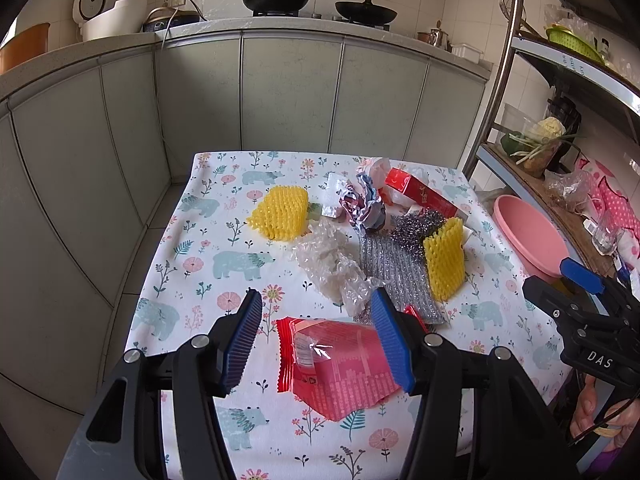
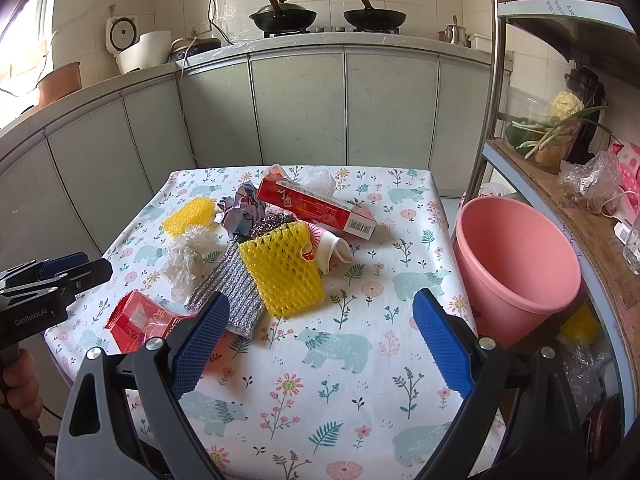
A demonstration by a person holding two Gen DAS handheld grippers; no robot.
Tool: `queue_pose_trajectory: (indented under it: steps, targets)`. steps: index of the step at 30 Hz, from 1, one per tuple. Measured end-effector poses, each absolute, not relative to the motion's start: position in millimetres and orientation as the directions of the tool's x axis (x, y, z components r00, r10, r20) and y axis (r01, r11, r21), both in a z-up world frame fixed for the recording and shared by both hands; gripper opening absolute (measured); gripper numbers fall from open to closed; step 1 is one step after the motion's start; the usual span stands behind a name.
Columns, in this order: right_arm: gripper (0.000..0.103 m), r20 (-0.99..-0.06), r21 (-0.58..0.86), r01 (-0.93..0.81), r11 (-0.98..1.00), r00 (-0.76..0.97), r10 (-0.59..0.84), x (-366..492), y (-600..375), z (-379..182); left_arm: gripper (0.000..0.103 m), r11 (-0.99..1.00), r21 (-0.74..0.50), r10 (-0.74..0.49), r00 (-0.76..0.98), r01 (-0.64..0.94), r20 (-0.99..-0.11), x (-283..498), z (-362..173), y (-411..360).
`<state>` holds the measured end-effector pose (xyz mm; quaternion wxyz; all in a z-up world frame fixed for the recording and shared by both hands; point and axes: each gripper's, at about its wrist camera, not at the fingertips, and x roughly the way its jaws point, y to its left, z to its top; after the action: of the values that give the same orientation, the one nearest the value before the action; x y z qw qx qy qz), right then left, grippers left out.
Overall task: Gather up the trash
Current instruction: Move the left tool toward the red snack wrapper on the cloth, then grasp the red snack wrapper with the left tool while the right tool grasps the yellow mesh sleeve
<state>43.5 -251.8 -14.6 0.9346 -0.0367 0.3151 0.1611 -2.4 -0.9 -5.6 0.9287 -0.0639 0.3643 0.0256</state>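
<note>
Both my grippers, left (image 1: 316,340) and right (image 2: 320,344), are wide open; the thin red plastic wrapper (image 1: 340,368) might slip away.

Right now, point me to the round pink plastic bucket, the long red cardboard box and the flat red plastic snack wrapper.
Round pink plastic bucket (image 2: 480,240): right wrist view, inner left wall.
Long red cardboard box (image 2: 316,206): right wrist view, middle of long side.
Flat red plastic snack wrapper (image 1: 340,372): left wrist view, wrapper centre.

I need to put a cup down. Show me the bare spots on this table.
Bare cloth lies in front of the right claw, between the yellow foam net and the pink bucket. The far left edge beside the other foam net is also free. The middle is crowded.
</note>
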Motion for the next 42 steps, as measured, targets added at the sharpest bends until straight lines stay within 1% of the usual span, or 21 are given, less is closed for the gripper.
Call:
queue_pose_trajectory:
  steps: [22, 27, 34, 42]
  targets:
    - [0.094, -0.609, 0.042, -0.324, 0.945, 0.742, 0.281, 45, -250, -23, 0.057, 0.992, -0.093, -0.004, 0.715, -0.085, -0.699, 0, -14, -1]
    - [0.094, -0.613, 0.048, -0.323, 0.945, 0.737, 0.283, 47, -251, -23, 0.057, 0.994, -0.098, -0.038, 0.706, -0.046, -0.707, -2, -15, 3]
    - [0.094, -0.626, 0.062, -0.323, 0.944, 0.724, 0.289, 51, -253, -27, 0.059, 0.989, -0.148, -0.108, 0.645, -0.008, -0.756, -7, -31, 10]
    - [0.094, -0.640, 0.080, -0.335, 0.939, 0.704, 0.306, 55, -252, -35, 0.058, 0.978, -0.207, -0.151, 0.595, -0.027, -0.790, -3, -47, 21]
